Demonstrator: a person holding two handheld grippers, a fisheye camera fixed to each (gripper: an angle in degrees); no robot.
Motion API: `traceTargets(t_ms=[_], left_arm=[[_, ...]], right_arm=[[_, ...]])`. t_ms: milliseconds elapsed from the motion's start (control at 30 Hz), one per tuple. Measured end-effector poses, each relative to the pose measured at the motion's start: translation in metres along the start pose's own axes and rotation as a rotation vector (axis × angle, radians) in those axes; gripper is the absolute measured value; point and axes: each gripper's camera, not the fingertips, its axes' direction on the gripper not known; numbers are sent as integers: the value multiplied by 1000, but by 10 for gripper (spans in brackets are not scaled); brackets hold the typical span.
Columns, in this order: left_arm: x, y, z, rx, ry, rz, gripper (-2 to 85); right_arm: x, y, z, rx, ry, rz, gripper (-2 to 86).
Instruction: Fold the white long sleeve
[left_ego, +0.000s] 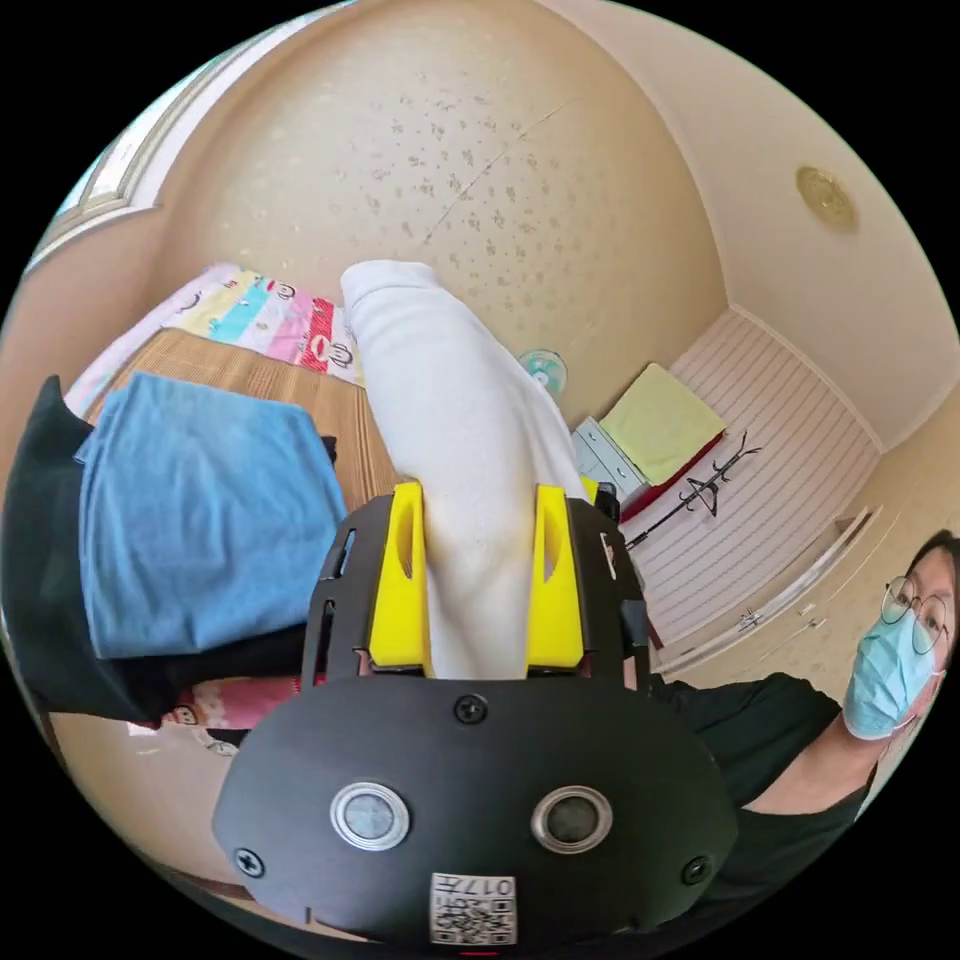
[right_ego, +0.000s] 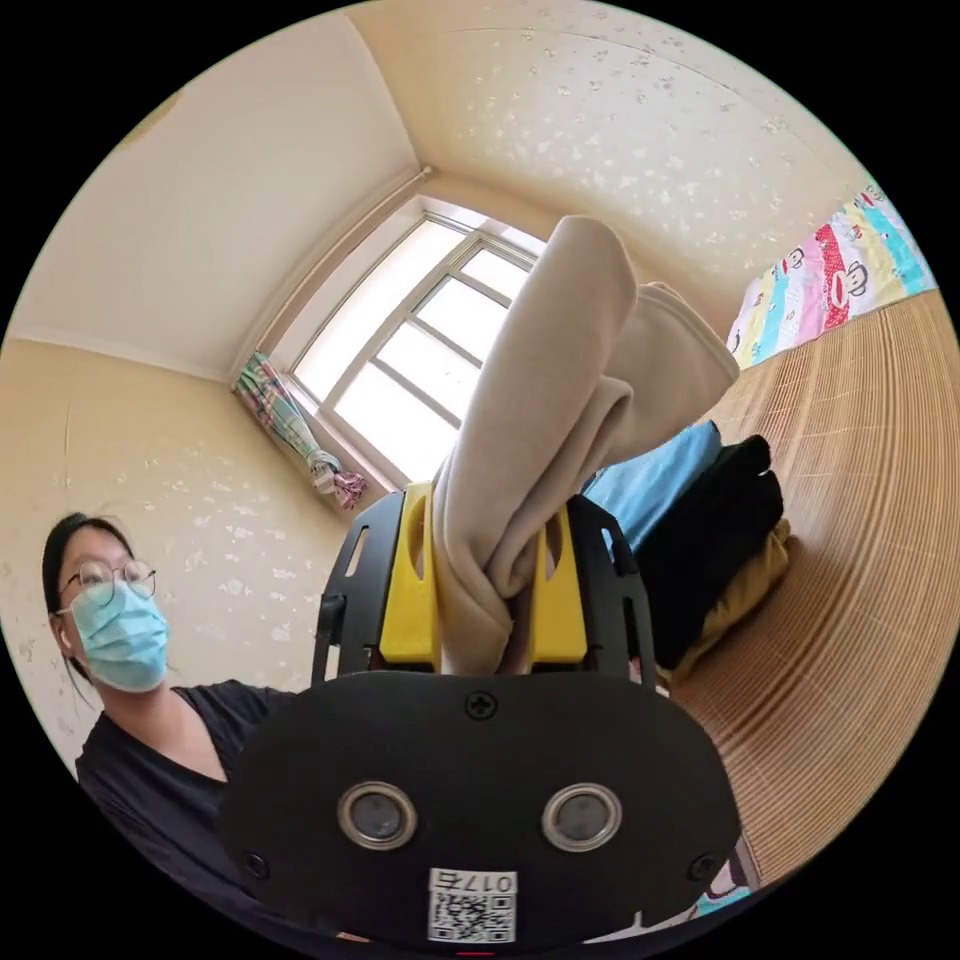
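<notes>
The white long sleeve is pinched between the two yellow jaws of the left gripper. In the left gripper view it is seen as a long roll of cloth that runs straight out from the jaws, and its far end is rounded and folded over. In the right gripper view, another part of the white long sleeve is squeezed between the jaws of the right gripper, bunched up thick there, with its long way also pointing out from the jaws and a loose flap hanging off to one side. The cloth is held up in the air, above a woven mat. A stack of folded clothes is seen near it, with a blue folded cloth on top and a black folded cloth under it. A wide bare stretch of mat is seen beside the stack. A striped cartoon sheet lies at the mat's far edge. A person in a black top is seen behind the grippers.
</notes>
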Motion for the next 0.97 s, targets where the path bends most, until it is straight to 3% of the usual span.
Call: traceTargets(t_ms=[100,200,233,333,400,533,600,733,800,967], left_arm=[[-73,-50,-58,17,-158,-123,162],[-149,-40,-81,11,-343,-304,156],[-161,-26,-77,-13,-362,-310,158],[-159,17,-40,-131,-449,-200,154],[-151,53,-34,-97,-474,-172,158],[-96,151,-63,157,-436,-135,153],[-62,191,-56,212,-434,-87,141],[3,252,2,138,-482,20,75],[13,265,30,89,-441,0,77],[11,264,121,42,167,13,75]], right_arm=[[12,-27,97,-5,144,63,133],[45,-23,167,-104,477,115,130],[58,-14,183,-177,587,125,125],[51,20,169,-181,600,30,101],[32,48,136,-174,634,-38,81],[2,132,18,-181,936,-192,38],[2,168,-54,-160,1104,-139,29],[-7,253,-211,-195,1685,154,14],[-31,286,-268,-123,1749,255,14],[-94,334,-400,223,1875,524,34]])
